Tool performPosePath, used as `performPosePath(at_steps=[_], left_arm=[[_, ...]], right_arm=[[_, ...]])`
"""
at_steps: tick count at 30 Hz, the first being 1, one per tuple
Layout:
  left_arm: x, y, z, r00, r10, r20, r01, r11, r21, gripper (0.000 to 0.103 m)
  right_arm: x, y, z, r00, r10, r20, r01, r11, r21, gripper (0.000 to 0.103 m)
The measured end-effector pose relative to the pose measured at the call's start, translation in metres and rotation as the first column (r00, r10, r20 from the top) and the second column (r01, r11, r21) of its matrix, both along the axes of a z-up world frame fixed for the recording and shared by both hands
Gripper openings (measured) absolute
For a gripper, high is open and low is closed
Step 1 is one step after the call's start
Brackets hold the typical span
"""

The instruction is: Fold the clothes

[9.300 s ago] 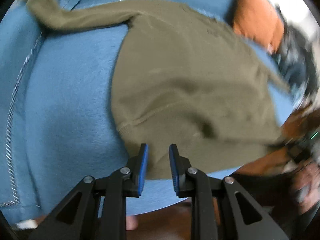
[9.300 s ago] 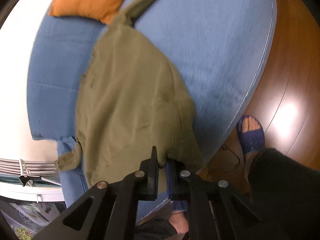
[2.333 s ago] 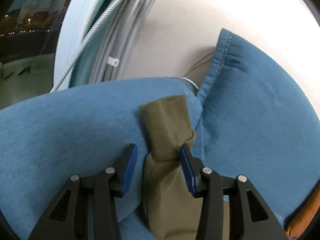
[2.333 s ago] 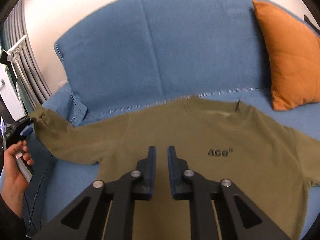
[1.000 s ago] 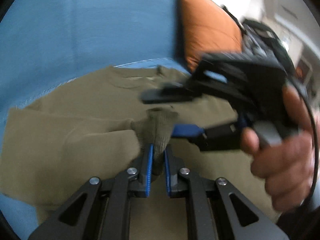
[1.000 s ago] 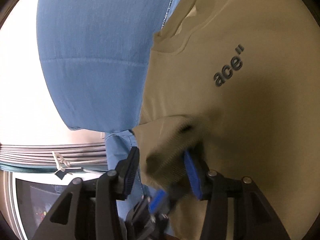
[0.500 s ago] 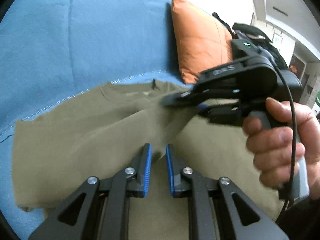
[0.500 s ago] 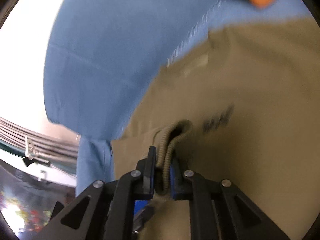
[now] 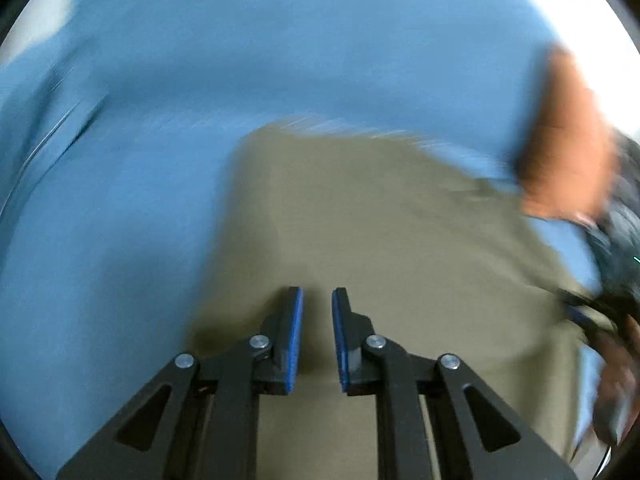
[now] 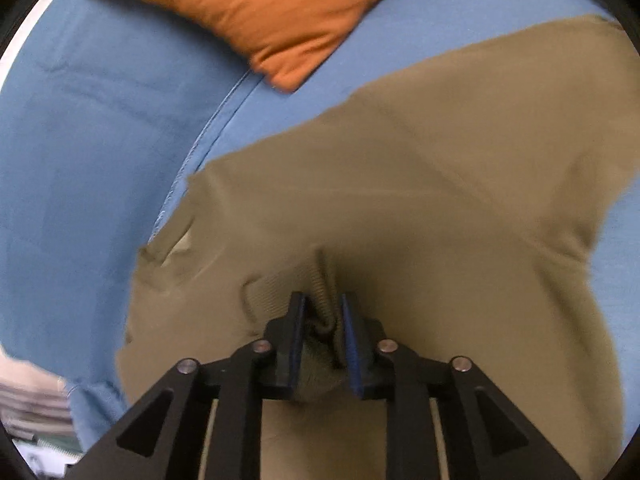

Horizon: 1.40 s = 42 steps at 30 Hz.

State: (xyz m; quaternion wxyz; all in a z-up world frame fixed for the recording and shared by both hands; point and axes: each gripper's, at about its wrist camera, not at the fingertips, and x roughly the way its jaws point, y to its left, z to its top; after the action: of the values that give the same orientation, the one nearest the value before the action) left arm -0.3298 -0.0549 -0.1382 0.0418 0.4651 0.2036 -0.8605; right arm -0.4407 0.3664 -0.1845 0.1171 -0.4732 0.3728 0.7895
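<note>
An olive sweatshirt (image 10: 420,184) is spread across the seat of a blue sofa (image 10: 80,140), its neckline just beside the seam where seat meets backrest. The ribbed cuff (image 10: 320,300) of one sleeve is pinched between the jaws of the right gripper (image 10: 322,312), and that sleeve is seen drawn in over the body of the garment. The jaws are parted only as far as the bunched knit forces them.

The left gripper (image 9: 317,312) is held above the cloth with a narrow gap between its pads and nothing in them. That view is smeared by motion, so fine detail there cannot be read.

Trouble is judged likeliest at the cuff: only a thin roll of rib is caught, and a sharp tug could slip it free and let the sleeve spring back askew. A pull across the body could also drag the whole layer and wrinkle it.

Room is tight towards the backrest and near the orange cushion (image 10: 260,4); open blue seat is seen to the far side of the shirt, beyond the other sleeve.
</note>
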Motion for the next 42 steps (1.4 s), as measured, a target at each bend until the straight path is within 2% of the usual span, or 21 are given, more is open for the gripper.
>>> performPosePath(at_steps=[1, 2, 5, 6, 8, 10, 12, 14, 16, 20, 21, 22, 25, 27, 33, 34, 35, 36, 38, 40, 42], left_arm=[[0.002, -0.019, -0.011, 0.997, 0.068, 0.036, -0.07, 0.995, 0.077, 0.006], [0.005, -0.037, -0.019, 0.989, 0.128, 0.069, -0.137, 0.981, 0.14, 0.003], [0.013, -0.059, 0.0, 0.974, 0.223, 0.024, -0.225, 0.967, 0.122, 0.003], [0.016, -0.066, 0.005, 0.968, 0.252, 0.01, -0.251, 0.96, 0.125, 0.006], [0.021, -0.08, 0.006, 0.962, 0.273, 0.006, -0.268, 0.938, 0.219, 0.018], [0.026, -0.094, 0.006, 0.957, 0.289, 0.007, -0.277, 0.91, 0.309, 0.018], [0.023, -0.092, -0.005, 0.971, 0.232, 0.051, -0.235, 0.907, 0.35, 0.021], [0.017, -0.085, -0.019, 0.972, 0.206, 0.113, -0.232, 0.919, 0.32, 0.024], [0.012, -0.083, -0.03, 0.97, 0.198, 0.141, -0.236, 0.903, 0.358, 0.024], [0.004, -0.08, -0.03, 0.977, 0.158, 0.141, -0.2, 0.911, 0.361, 0.024], [0.003, -0.079, -0.03, 0.979, 0.149, 0.141, -0.191, 0.913, 0.359, 0.023], [0.002, -0.079, -0.029, 0.979, 0.148, 0.138, -0.187, 0.92, 0.344, 0.013], [0.005, -0.08, -0.019, 0.972, 0.211, 0.106, -0.234, 0.927, 0.293, 0.005], [0.002, -0.079, -0.014, 0.972, 0.22, 0.087, -0.235, 0.939, 0.251, 0.005], [-0.012, -0.08, 0.012, 0.975, 0.221, -0.019, -0.219, 0.973, 0.065, 0.024], [-0.021, -0.085, 0.02, 0.977, 0.203, -0.064, -0.197, 0.977, 0.083, 0.038], [-0.034, -0.092, 0.023, 0.982, 0.169, -0.088, -0.156, 0.978, 0.138, 0.054], [-0.05, -0.099, 0.021, 0.988, 0.126, -0.092, -0.104, 0.972, 0.209, 0.058], [-0.088, -0.109, 0.01, 0.998, 0.042, -0.056, -0.023, 0.949, 0.314, 0.059], [-0.124, -0.108, -0.002, 0.999, -0.042, -0.02, 0.047, 0.932, 0.36, 0.059], [-0.152, -0.104, -0.017, 0.994, -0.11, 0.024, 0.094, 0.928, 0.361, 0.059]], right_arm=[[0.006, 0.005, 0.003, 0.999, -0.038, -0.001, 0.038, 0.999, 0.026, 0.019], [0.012, 0.012, 0.007, 0.997, -0.076, -0.007, 0.076, 0.996, 0.048, 0.019], [0.021, 0.021, 0.018, 0.989, -0.143, -0.039, 0.146, 0.986, 0.079, 0.019], [0.02, 0.021, 0.02, 0.988, -0.145, -0.049, 0.149, 0.986, 0.08, 0.019], [0.019, 0.02, 0.025, 0.989, -0.135, -0.065, 0.14, 0.987, 0.075, 0.019], [0.017, 0.014, 0.024, 0.991, -0.116, -0.072, 0.121, 0.991, 0.061, 0.019], [0.014, 0.011, 0.023, 0.992, -0.1, -0.079, 0.104, 0.993, 0.049, 0.019], [0.012, 0.006, 0.023, 0.993, -0.08, -0.086, 0.083, 0.996, 0.039, 0.019], [0.013, 0.002, 0.024, 0.994, -0.063, -0.093, 0.067, 0.997, 0.033, 0.019], [0.01, -0.001, 0.025, 0.995, -0.048, -0.093, 0.051, 0.998, 0.032, 0.019], [0.01, -0.001, 0.025, 0.995, -0.05, -0.091, 0.053, 0.998, 0.031, 0.019], [0.01, -0.001, 0.025, 0.995, -0.052, -0.088, 0.055, 0.998, 0.031, 0.019], [0.011, -0.001, 0.024, 0.995, -0.057, -0.081, 0.059, 0.998, 0.029, 0.019], [0.011, -0.001, 0.024, 0.995, -0.058, -0.079, 0.06, 0.998, 0.032, 0.019], [0.011, 0.002, 0.021, 0.996, -0.06, -0.067, 0.061, 0.998, 0.011, 0.019], [0.011, 0.002, 0.02, 0.996, -0.06, -0.066, 0.06, 0.998, 0.004, 0.019], [0.011, 0.003, 0.02, 0.996, -0.059, -0.065, 0.059, 0.998, -0.002, 0.019], [0.012, 0.004, 0.019, 0.996, -0.058, -0.064, 0.057, 0.998, -0.007, 0.019], [0.013, 0.006, 0.019, 0.997, -0.05, -0.065, 0.049, 0.999, -0.015, 0.019], [0.014, 0.008, 0.019, 0.997, -0.046, -0.063, 0.044, 0.999, -0.025, 0.019], [0.014, 0.011, 0.019, 0.997, -0.048, -0.062, 0.047, 0.998, -0.031, 0.019]])
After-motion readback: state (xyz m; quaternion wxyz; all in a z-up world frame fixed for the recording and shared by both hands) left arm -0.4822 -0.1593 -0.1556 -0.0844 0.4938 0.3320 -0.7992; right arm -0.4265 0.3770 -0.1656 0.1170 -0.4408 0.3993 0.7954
